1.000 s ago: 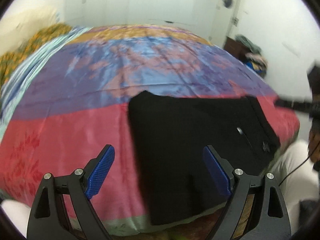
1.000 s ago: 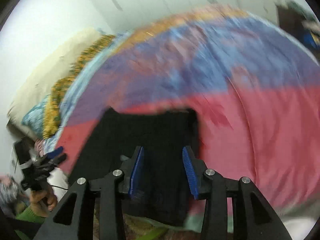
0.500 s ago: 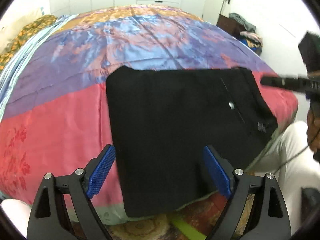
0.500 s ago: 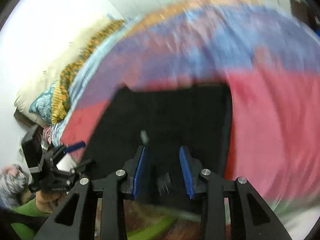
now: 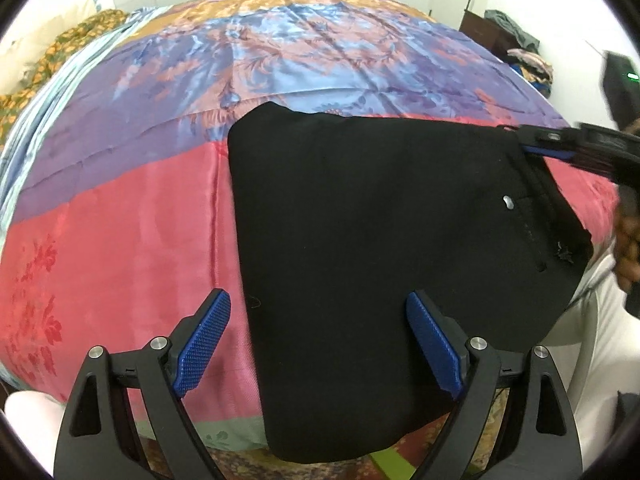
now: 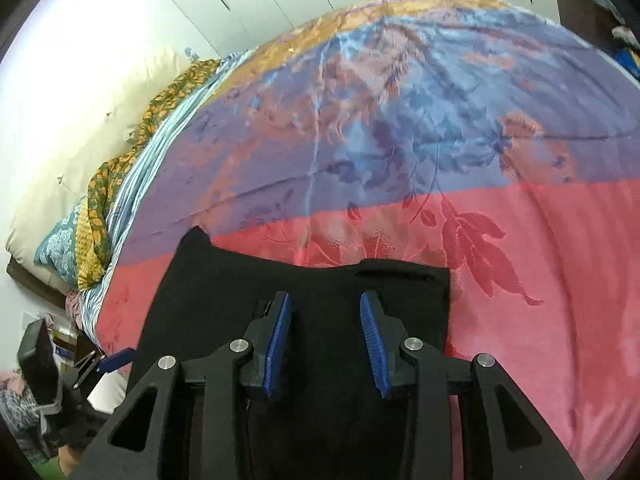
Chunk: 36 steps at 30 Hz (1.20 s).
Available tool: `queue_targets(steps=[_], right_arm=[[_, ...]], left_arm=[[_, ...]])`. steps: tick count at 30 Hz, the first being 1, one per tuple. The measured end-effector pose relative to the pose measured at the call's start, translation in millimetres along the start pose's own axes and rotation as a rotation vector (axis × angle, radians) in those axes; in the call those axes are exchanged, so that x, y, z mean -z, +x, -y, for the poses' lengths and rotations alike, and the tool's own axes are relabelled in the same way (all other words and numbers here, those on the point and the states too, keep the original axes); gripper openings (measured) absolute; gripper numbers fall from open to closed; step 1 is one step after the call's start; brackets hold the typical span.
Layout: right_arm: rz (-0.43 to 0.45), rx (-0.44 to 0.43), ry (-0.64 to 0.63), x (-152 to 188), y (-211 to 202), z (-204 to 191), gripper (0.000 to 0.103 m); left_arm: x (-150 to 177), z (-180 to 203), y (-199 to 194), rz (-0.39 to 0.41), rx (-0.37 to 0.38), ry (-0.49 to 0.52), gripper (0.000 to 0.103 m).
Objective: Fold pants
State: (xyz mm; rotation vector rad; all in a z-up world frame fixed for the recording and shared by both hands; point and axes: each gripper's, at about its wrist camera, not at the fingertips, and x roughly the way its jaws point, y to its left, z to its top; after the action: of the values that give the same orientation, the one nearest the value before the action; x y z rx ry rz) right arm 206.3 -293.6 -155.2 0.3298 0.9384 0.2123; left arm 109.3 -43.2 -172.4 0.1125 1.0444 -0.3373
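Black pants point(image 5: 360, 220) lie flat on the bedspread point(image 5: 120, 220), already folded into a broad slab overhanging the near edge. For a clean next fold, each claw should bite a corner squarely. Left gripper point(image 5: 320, 344) hangs wide, empty; right gripper point(image 6: 325, 344), half-closed, grips nothing at the waistband.

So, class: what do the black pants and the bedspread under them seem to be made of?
Black pants: probably a matte woven cloth, perhaps cotton or a blend; it shows no shine and lies flat, with a small metal-looking button.
Bedspread: likely satin or a silky synthetic; it has a soft sheen and a woven floral pattern.
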Motion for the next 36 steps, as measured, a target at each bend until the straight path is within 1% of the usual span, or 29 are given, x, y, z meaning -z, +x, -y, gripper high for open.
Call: queue_targets(steps=[4, 7, 8, 9, 10, 11, 12, 13, 15, 16, 18, 19, 20, 23, 25, 27, 29, 31, 32, 35, 36], right_arm=[[0.011, -0.007, -0.095, 22, -35, -22, 0.037], [-0.022, -0.014, -0.165, 48, -51, -41, 0.037], [-0.039, -0.014, -0.172, 55, -51, -44, 0.038], [-0.077, -0.003, -0.174, 66, -46, -44, 0.04], [-0.126, 0.021, -0.166, 76, -37, -42, 0.048], [-0.158, 0.031, -0.159, 84, -28, -37, 0.048], [-0.164, 0.03, -0.146, 90, -24, -32, 0.048], [-0.149, 0.012, -0.123, 91, -27, -29, 0.048], [-0.104, -0.069, -0.047, 81, -42, -20, 0.048], [-0.07, -0.1, -0.011, 73, -51, -12, 0.049], [-0.008, -0.132, 0.075, 55, -67, 15, 0.055], [-0.002, -0.135, 0.1, 49, -69, 26, 0.058], [-0.012, -0.145, 0.129, 44, -67, 39, 0.061], [-0.108, -0.2, 0.23, 40, -45, 71, 0.061], [-0.176, -0.26, 0.283, 50, -29, 81, 0.061], [-0.224, -0.282, 0.292, 57, -17, 81, 0.065], [-0.244, -0.286, 0.278, 61, -9, 78, 0.067], [-0.263, -0.345, 0.288, 64, -1, 75, 0.067], [-0.278, -0.373, 0.295, 63, 5, 74, 0.07], [-0.314, -0.399, 0.29, 63, 23, 70, 0.07], [-0.316, -0.403, 0.293, 64, 27, 70, 0.07]], left_arm=[[1, 0, -1, 0.002, 0.002, -0.006, 0.091], [1, 0, 2, 0.002, 0.005, -0.009, 0.091], [1, 0, 3, -0.001, 0.009, -0.011, 0.091], [2, 0, 4, -0.004, 0.014, -0.012, 0.091], [2, 0, 5, -0.009, 0.021, -0.014, 0.091], [3, 0, 6, -0.018, 0.034, -0.016, 0.091], [3, -1, 6, -0.025, 0.045, -0.018, 0.091], [5, -4, 2, -0.028, 0.066, -0.027, 0.091], [5, -15, -5, -0.021, 0.097, -0.056, 0.091], [4, -24, -9, -0.012, 0.121, -0.087, 0.092], [1, -48, -10, -0.009, 0.195, -0.172, 0.094], [-1, -59, -8, -0.014, 0.23, -0.212, 0.094], [-2, -72, -4, -0.024, 0.272, -0.267, 0.094], [0, -93, 7, -0.06, 0.367, -0.359, 0.094], [3, -95, 15, -0.09, 0.427, -0.378, 0.094], [6, -89, 26, -0.128, 0.47, -0.376, 0.094], [6, -80, 38, -0.157, 0.495, -0.356, 0.094], [1, -70, 46, -0.17, 0.523, -0.332, 0.094], [-6, -62, 51, -0.176, 0.537, -0.316, 0.094], [-18, -46, 66, -0.198, 0.562, -0.289, 0.102], [-22, -41, 71, -0.215, 0.554, -0.277, 0.102]])
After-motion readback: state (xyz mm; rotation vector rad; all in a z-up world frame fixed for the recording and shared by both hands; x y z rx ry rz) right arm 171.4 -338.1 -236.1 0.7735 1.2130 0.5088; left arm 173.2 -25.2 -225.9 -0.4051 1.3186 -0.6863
